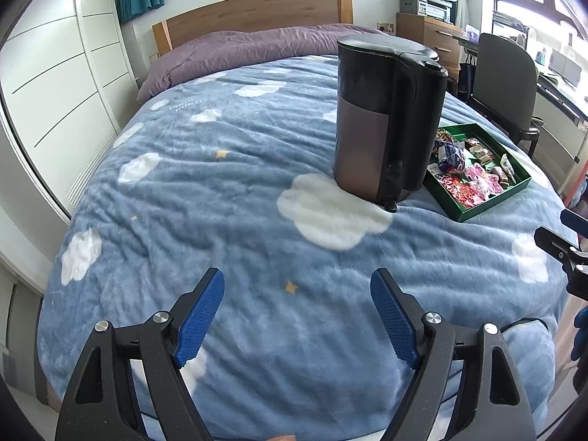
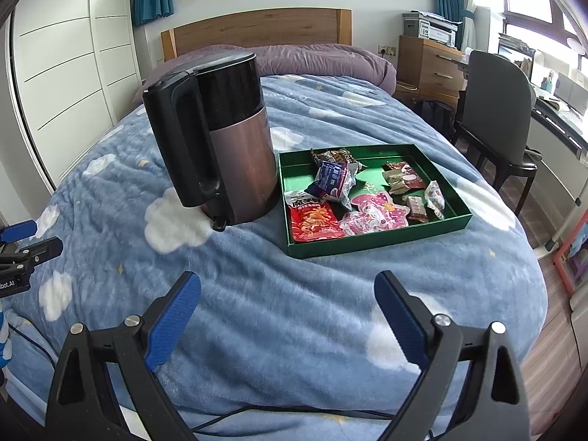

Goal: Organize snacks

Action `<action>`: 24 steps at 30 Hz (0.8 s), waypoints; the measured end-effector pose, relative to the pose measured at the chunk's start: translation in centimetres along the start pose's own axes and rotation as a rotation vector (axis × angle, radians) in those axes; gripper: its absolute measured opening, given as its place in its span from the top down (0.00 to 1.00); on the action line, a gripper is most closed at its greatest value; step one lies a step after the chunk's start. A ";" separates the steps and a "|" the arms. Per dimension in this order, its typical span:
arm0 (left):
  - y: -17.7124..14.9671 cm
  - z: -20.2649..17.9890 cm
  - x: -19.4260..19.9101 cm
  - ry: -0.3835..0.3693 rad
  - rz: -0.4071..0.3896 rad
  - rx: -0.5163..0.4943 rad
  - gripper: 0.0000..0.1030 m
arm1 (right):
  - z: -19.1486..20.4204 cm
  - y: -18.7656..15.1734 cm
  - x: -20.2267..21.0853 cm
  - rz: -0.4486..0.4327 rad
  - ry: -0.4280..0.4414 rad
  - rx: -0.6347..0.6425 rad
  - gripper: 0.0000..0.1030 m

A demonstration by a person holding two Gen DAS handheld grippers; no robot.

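Observation:
A shallow green tray (image 2: 371, 244) lies on the bed, also seen as the green tray (image 1: 488, 207) in the left wrist view. Several snack packets fill it: a red packet (image 2: 314, 222), a pink star-shaped pack (image 2: 382, 207), a blue-and-white packet (image 2: 332, 180) and small wrapped pieces (image 2: 417, 207). A black and copper electric kettle (image 2: 228, 143) stands upright just left of the tray, partly hiding it as the kettle (image 1: 382, 121). My left gripper (image 1: 297, 286) hovers open over the blanket, nothing between its blue pads. My right gripper (image 2: 288, 288) is open too, short of the tray's near edge.
The bed carries a blue cloud-print blanket (image 1: 220, 202) and a purple duvet (image 1: 257, 44) by the wooden headboard. White wardrobe doors (image 1: 55, 73) stand to the left. A dark chair (image 2: 496, 110), a desk and wooden drawers sit to the right. A cable (image 2: 257, 409) trails over the bed's near edge.

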State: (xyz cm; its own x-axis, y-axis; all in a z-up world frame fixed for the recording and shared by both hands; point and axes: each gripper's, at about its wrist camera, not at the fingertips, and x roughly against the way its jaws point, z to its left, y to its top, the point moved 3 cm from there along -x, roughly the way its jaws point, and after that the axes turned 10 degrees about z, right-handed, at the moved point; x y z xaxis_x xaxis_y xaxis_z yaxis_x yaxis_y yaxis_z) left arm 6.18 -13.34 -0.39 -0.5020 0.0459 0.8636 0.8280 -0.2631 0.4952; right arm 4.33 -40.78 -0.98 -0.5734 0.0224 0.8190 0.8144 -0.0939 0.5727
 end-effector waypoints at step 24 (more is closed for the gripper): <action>0.2 -1.3 -0.4 -0.035 0.004 -0.024 0.25 | -1.1 -0.2 -0.8 0.021 -0.026 -0.015 0.00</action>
State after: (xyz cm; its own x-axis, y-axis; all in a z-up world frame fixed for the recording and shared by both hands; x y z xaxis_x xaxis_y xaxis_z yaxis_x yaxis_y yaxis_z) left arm 6.26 -14.65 -0.75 -0.4890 0.0786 0.8688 0.8235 -0.2867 0.4895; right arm 4.55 -41.87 -1.80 -0.5534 0.0461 0.8316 0.8247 -0.1098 0.5549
